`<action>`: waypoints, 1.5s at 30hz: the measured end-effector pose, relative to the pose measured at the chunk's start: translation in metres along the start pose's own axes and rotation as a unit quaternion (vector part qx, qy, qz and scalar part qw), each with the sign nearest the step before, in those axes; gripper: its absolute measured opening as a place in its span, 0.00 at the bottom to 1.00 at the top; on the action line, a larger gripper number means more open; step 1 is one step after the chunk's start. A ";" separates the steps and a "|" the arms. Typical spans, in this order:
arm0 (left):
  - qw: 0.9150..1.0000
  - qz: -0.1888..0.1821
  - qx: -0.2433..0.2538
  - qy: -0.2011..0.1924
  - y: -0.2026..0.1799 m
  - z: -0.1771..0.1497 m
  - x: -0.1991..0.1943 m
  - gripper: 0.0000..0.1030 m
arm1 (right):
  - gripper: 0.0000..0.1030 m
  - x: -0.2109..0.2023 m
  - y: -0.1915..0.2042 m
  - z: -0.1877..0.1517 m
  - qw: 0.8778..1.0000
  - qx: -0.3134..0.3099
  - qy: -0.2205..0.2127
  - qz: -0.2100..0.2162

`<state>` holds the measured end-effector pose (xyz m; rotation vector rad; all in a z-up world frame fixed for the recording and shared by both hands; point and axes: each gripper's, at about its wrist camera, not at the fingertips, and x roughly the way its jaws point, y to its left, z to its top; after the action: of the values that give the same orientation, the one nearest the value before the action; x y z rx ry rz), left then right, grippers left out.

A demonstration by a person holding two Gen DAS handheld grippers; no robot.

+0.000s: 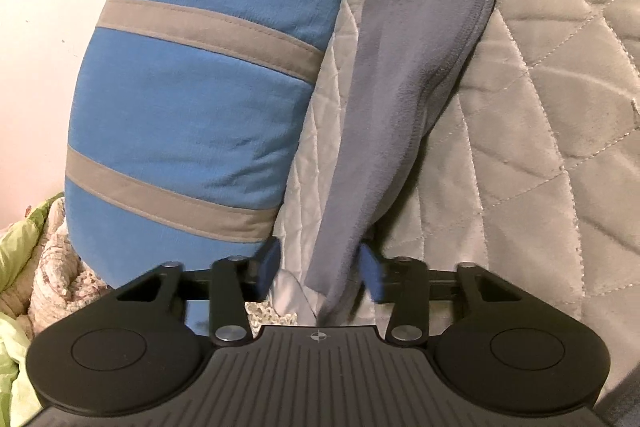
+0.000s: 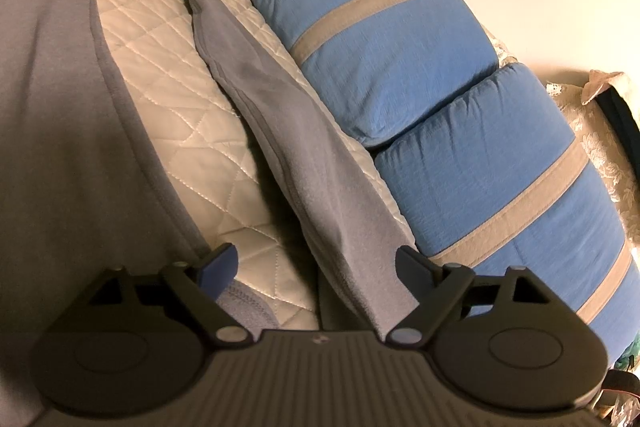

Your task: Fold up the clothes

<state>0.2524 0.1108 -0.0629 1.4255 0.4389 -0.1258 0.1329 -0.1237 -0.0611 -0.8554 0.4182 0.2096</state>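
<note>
Your left tongs pinch one end of the long grey-blue fleece garment strip; your right tongs stand spread with its other end between the fingers, ungripped. Its long axis runs from lower centre to upper left of the right view, along the blue grey-striped bolster cushion on the cream quilted cover. Only that view shows the garment's wider panel at left.

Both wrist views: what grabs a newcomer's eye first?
The blue pillows with grey stripes along the wall side of the quilted cover. Next, the grey fleece sleeve stretched beside them, its far end pinched in the left hand-held gripper while the right hand-held gripper stands open around the near end.
</note>
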 end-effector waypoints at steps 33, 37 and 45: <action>0.998 -0.003 -0.054 0.040 0.009 -0.016 -0.001 0.04 | 0.65 0.032 0.020 0.030 0.998 -0.063 -0.019 0.005; 0.998 -0.008 -0.051 0.036 0.009 -0.017 -0.003 0.04 | 0.11 0.041 0.035 0.034 0.994 -0.109 -0.011 0.011; 0.998 -0.027 -0.045 0.032 0.009 -0.022 -0.010 0.04 | 0.02 0.011 0.013 0.034 0.993 -0.104 -0.037 0.030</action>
<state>0.2420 0.1317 -0.0526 1.3318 0.5298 -0.1035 0.1476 -0.0891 -0.0554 -1.0363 0.3571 0.3445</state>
